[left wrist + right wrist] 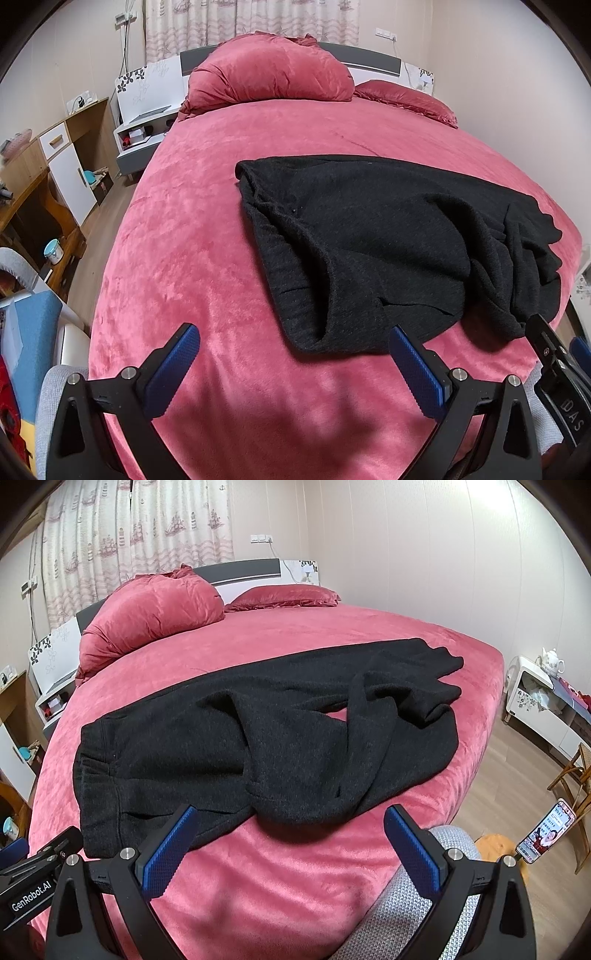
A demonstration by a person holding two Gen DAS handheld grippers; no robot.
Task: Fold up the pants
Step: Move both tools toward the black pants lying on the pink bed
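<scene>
Left wrist view shows the left gripper (291, 369) with its jaws spread wide and holding nothing, just above the pink bed (192, 258). On the left side of the room, a small blue cup (51, 251) sits on a low shelf; I cannot tell what is in it. The black pants (369, 240) lie on the bed, bunched up, with the waistband toward the left and the legs toward the right. They look soft, thick and floppy, not slippery, so they will likely sag when lifted. The waistband corners look like good places to grab. The right gripper (288, 849) also has its jaws spread, holding nothing, near the pants' front edge.
</scene>
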